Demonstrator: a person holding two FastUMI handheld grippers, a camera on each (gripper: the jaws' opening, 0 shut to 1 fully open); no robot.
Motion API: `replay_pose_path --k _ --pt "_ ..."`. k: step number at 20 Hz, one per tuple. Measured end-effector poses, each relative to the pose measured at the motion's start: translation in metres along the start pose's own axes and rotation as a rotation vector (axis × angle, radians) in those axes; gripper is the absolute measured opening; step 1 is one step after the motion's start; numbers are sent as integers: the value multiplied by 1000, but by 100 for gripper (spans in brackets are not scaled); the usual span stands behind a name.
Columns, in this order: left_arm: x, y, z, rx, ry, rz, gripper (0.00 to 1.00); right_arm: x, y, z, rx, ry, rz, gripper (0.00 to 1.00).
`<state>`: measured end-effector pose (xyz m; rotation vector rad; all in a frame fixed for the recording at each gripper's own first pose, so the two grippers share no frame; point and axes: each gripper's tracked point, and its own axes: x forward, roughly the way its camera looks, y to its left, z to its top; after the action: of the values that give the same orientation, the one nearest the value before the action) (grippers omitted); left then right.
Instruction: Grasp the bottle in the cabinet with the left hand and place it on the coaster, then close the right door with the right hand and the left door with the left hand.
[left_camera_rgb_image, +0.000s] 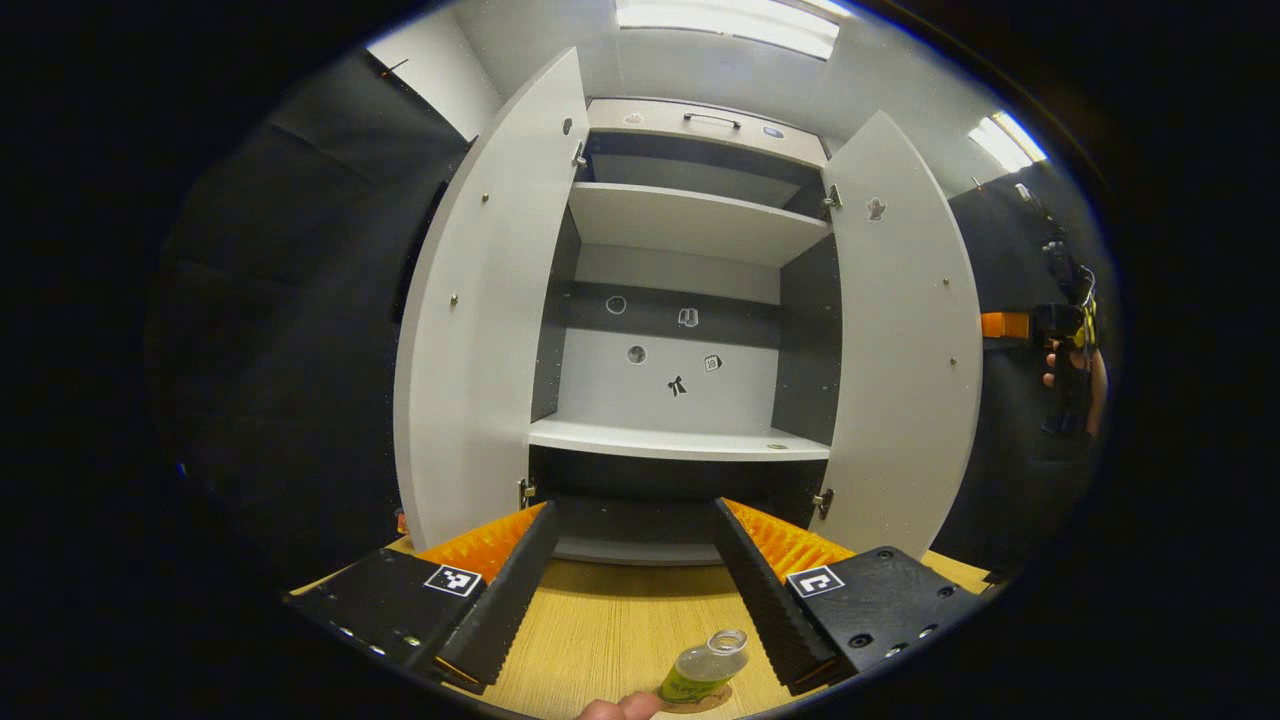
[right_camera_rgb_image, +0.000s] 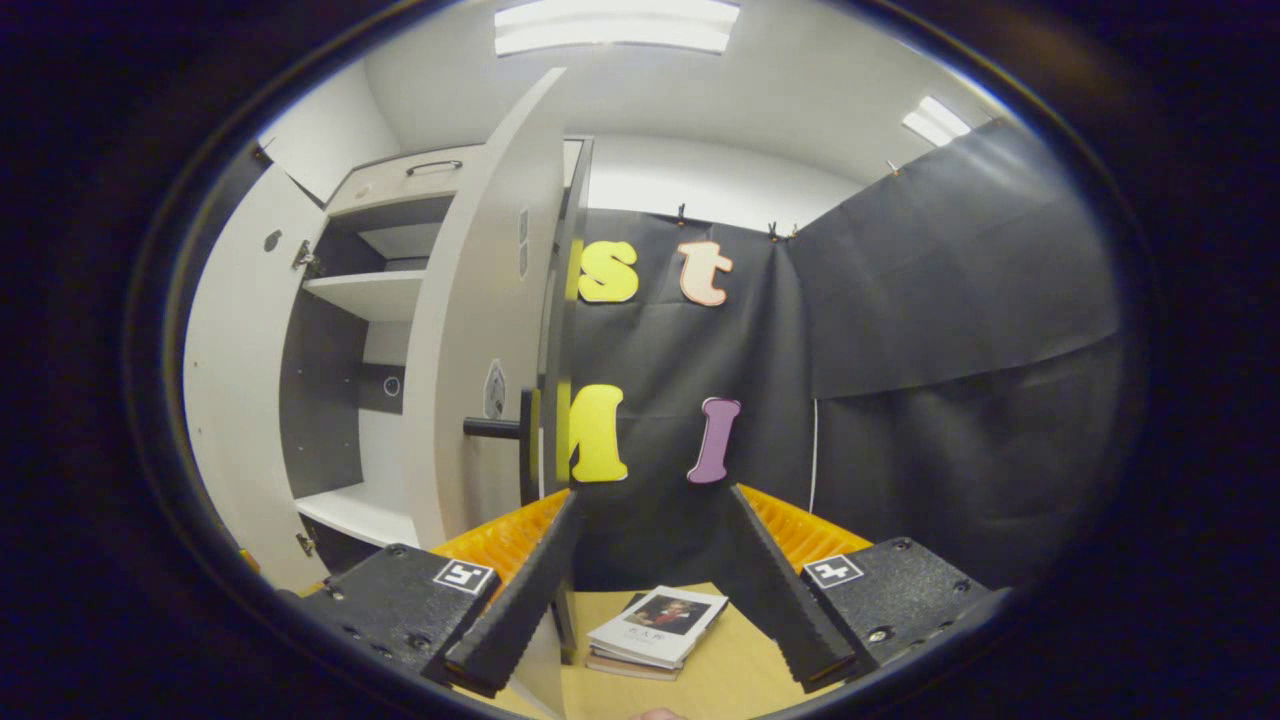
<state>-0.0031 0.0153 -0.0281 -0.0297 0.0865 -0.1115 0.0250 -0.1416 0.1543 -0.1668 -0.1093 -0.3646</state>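
The bottle (left_camera_rgb_image: 705, 668) stands on the coaster (left_camera_rgb_image: 700, 700) on the bench (left_camera_rgb_image: 610, 620), low between the left gripper (left_camera_rgb_image: 637, 592)'s jaws and nearer its right finger, touching neither. So the placing step looks done, and closing the right door (left_camera_rgb_image: 905, 340) seems the step in hand.

The left gripper's jaws are spread wide and hold nothing. They point level at the open cabinet (left_camera_rgb_image: 690, 300), whose shelves lie straight ahead; the left door (left_camera_rgb_image: 490, 310) stands open, off to the jaws' left.

The right gripper (right_camera_rgb_image: 647, 592) also has its jaws spread and empty. The right door's edge (right_camera_rgb_image: 560, 330) rises just left of their gap, its handle (right_camera_rgb_image: 495, 428) sticking out further left. A book (right_camera_rgb_image: 655, 625) lies on the bench between the fingers.

Next, the right gripper likely needs to get behind the door's outer face and push it leftward, shut.

In the left gripper view, a hand (left_camera_rgb_image: 1075, 370) holds the right gripper far right of the jaws, beyond the right door.
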Motion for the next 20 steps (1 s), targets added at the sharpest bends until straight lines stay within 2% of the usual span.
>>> replay_pose_path --k 1,2,3,4,5,6,11,15,20 --pt "0 -1 0 3 0 -5 95 -2 7 1 -2 3 19 98" --pt "0 -1 1 6 -1 -8 100 -4 14 0 -7 9 37 98" --pt "0 -2 1 7 -2 -8 95 -5 22 1 -9 8 58 98" --pt "-1 -2 0 9 0 -7 95 -6 31 1 -13 7 88 98" --pt "-1 -1 0 9 1 -3 95 -8 40 0 -14 9 122 93" --pt "-1 -1 -1 8 1 0 95 -6 52 0 -9 10 153 98" --pt "-4 6 2 22 -5 37 95 1 102 -2 -27 21 277 98" --pt "-6 9 -2 -13 -1 63 95 12 143 -8 0 34 370 98" --pt "-18 14 -6 -18 2 86 95 14 163 -13 23 45 404 99"
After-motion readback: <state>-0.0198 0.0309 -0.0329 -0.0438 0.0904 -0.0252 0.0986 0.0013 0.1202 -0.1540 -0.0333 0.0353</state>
